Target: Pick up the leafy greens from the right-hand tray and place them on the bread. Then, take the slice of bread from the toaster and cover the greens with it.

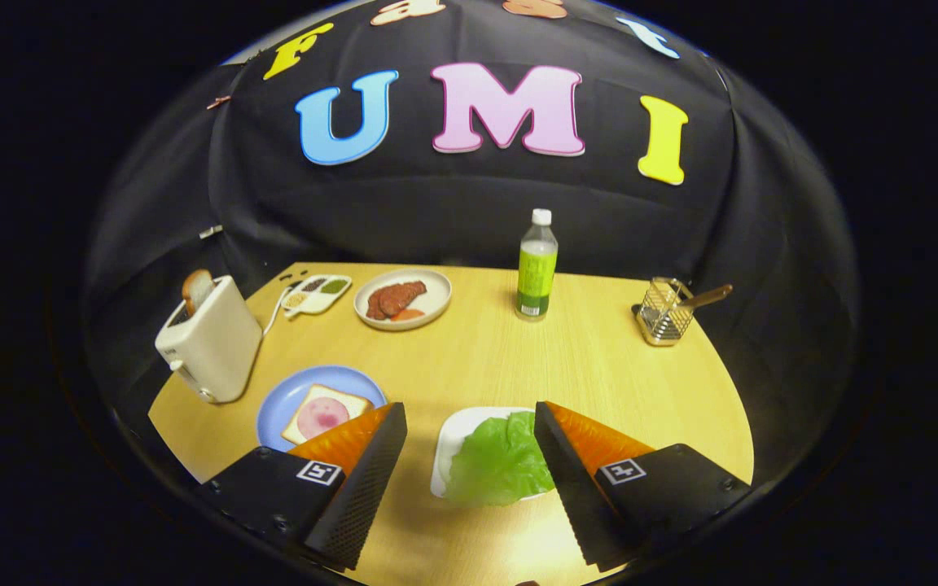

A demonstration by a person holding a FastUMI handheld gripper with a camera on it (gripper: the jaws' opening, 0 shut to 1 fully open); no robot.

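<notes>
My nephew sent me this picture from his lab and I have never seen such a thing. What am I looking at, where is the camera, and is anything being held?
This is a two-finger gripper that a person holds in one hand; there is no robot arm. The camera rides on it and looks forward along its fingers, the two wedge shapes at the bottom.

Ahead is a wooden table. Between the fingers lies a lettuce leaf on a white tray. Beside the left finger, a blue plate carries a bread slice with ham. Beyond it stands a toaster with another bread slice sticking up. Farther back are a plate of meat, a small divided dish, a bottle and a wire holder.

Nothing is held: the fingers stand wide open.
</notes>
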